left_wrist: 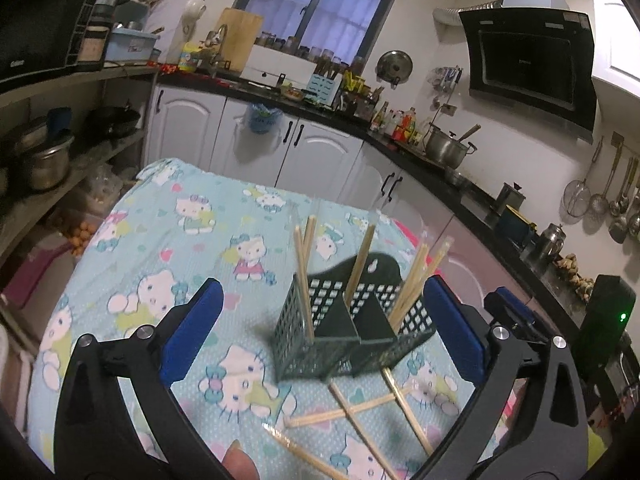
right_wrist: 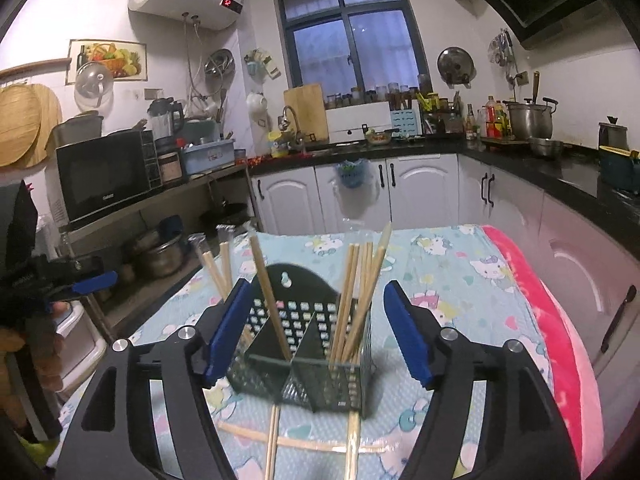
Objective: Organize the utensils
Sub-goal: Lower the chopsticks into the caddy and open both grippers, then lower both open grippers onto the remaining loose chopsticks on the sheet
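Observation:
A dark green mesh utensil holder (left_wrist: 352, 336) (right_wrist: 304, 356) with three compartments stands on the Hello Kitty tablecloth (left_wrist: 168, 248). Wrapped wooden chopsticks stand in it (left_wrist: 362, 260) (right_wrist: 360, 288). Several more chopsticks lie loose on the cloth in front of it (left_wrist: 348, 410) (right_wrist: 276, 440). My left gripper (left_wrist: 324, 340) is open and empty, its blue pads either side of the holder. My right gripper (right_wrist: 316, 332) is open and empty, also straddling the holder. The right gripper shows at the right of the left wrist view (left_wrist: 516, 312); the left gripper shows at the far left of the right wrist view (right_wrist: 80, 284).
A pink cloth (right_wrist: 560, 340) covers the table's right edge. White kitchen cabinets (right_wrist: 360, 188) and a black counter (right_wrist: 520, 160) run behind. Shelves with a microwave (right_wrist: 104, 176) and pots (left_wrist: 44, 164) stand to the left.

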